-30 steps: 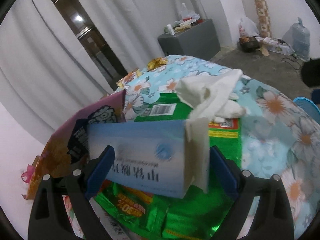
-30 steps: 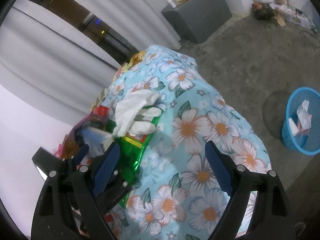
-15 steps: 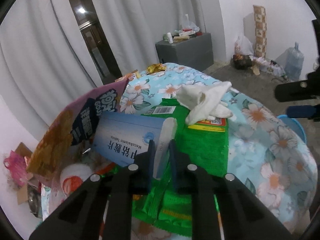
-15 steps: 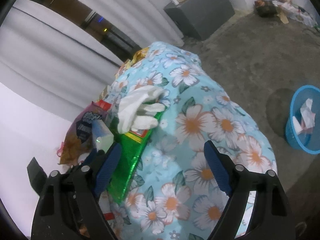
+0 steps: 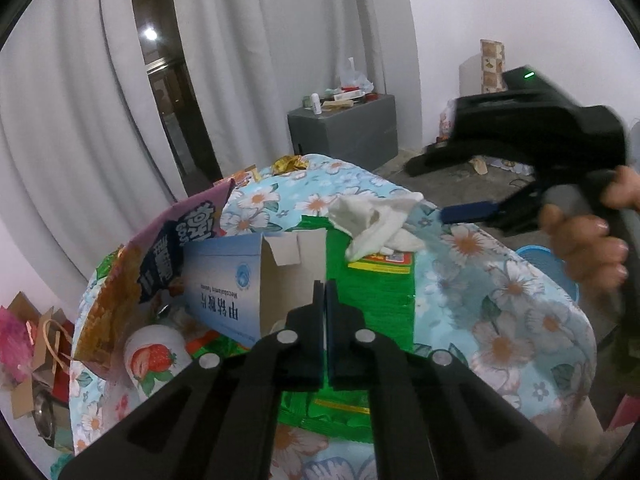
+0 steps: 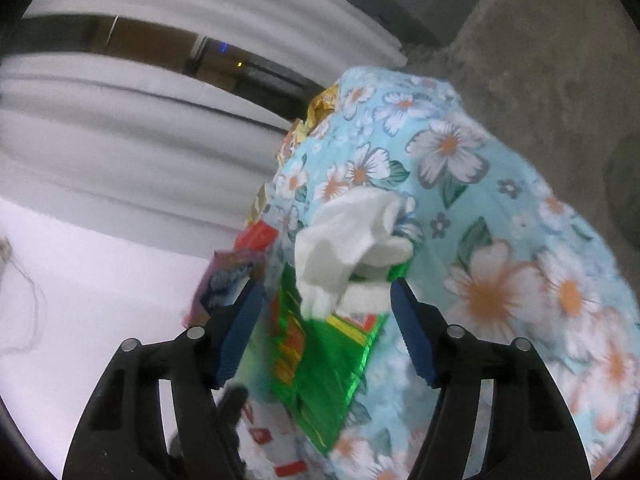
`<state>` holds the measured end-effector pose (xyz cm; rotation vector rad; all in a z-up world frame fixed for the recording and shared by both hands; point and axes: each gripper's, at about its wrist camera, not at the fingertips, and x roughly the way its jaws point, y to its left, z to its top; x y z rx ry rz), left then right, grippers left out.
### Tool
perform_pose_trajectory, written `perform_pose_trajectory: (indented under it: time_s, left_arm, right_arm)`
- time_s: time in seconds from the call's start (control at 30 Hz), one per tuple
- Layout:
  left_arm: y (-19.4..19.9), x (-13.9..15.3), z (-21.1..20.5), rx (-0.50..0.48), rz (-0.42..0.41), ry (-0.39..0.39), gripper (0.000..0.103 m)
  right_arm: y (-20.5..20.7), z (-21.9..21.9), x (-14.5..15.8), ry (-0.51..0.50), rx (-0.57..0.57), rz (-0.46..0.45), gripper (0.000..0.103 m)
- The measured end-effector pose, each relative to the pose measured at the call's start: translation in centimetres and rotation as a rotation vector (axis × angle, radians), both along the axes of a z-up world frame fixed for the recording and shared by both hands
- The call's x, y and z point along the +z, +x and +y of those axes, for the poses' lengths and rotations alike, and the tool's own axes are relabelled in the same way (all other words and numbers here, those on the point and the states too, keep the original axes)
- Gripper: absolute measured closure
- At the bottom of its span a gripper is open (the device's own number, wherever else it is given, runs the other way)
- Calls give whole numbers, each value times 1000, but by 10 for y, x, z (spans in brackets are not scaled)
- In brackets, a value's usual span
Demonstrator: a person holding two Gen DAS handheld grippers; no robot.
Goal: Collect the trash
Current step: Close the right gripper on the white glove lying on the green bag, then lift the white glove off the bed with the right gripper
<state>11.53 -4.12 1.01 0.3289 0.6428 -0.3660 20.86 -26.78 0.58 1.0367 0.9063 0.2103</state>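
Left to right on the floral-cloth table (image 5: pixel 520 320): a purple snack bag (image 5: pixel 168 248), a strawberry-printed cup (image 5: pixel 154 358), and a blue medicine box (image 5: pixel 228 284) whose open flap the left gripper (image 5: pixel 324 292) has clenched its jaws on. Then a green wrapper (image 5: pixel 368 300) under a crumpled white tissue (image 6: pixel 344 236), which the right gripper (image 6: pixel 326 332) straddles, its jaws closing in but not yet touching. Most trash looks uncollected; the blue bin (image 5: pixel 536 256) stands beyond the table's right edge.
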Motion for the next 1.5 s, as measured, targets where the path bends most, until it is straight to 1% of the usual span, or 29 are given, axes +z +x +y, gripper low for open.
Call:
perform_pose_trajectory:
  time_s: [0.03,0.17,0.2,0.23,0.3,0.33,0.4,0.43,0.53,0.8,1.0,1.2,1.33,1.5]
  left_arm:
    - [-1,1,0,-3,-4,1,102]
    - [-1,3,-1,-9,-19,3,102]
    - [-2,4,-1,-8,-28,4,102]
    - [-3,5,-1,-8,-38,8,102]
    - [-3,5,-1,-8,-50,16,102]
    - [-3,6,-1,-8,-53,19,102]
    - [-3,5,-1,-7,-52,17,102]
    - [-2,5,-1,-8,-51,17,102]
    - [-3,6,-1,-8,-62,21,102]
    - [-5,7,-4,-12,-96,36,102]
    - [-7,10,-3,-15,-125,42,102]
    - [-10,14,-2,-25,-146,45,102]
    - [-11,23,0,-41,-187,50,102]
    - [-12,38,3,-62,-210,34,102]
  right_arm:
    - [6,-1,-5,18,-7,16,43]
    - [21,-4,-23,68,-24,61,56]
    - [23,-5,-25,73,-25,66,61]
    - [25,-4,-29,75,-25,68,65]
    - [25,-5,-29,88,-17,61,79]
    - [24,-5,-30,95,-13,56,83]
    - [24,-5,-28,96,-7,37,96]
    - [23,-4,-26,94,-6,26,98]
    - [21,-5,-18,94,4,-12,100]
    - [10,-1,22,55,48,-151,101]
    - [-2,3,45,31,76,-220,101]
    - [-17,1,59,27,73,-260,101]
    - [-26,-2,65,26,58,-277,101]
    - [-36,-4,72,19,43,-302,101]
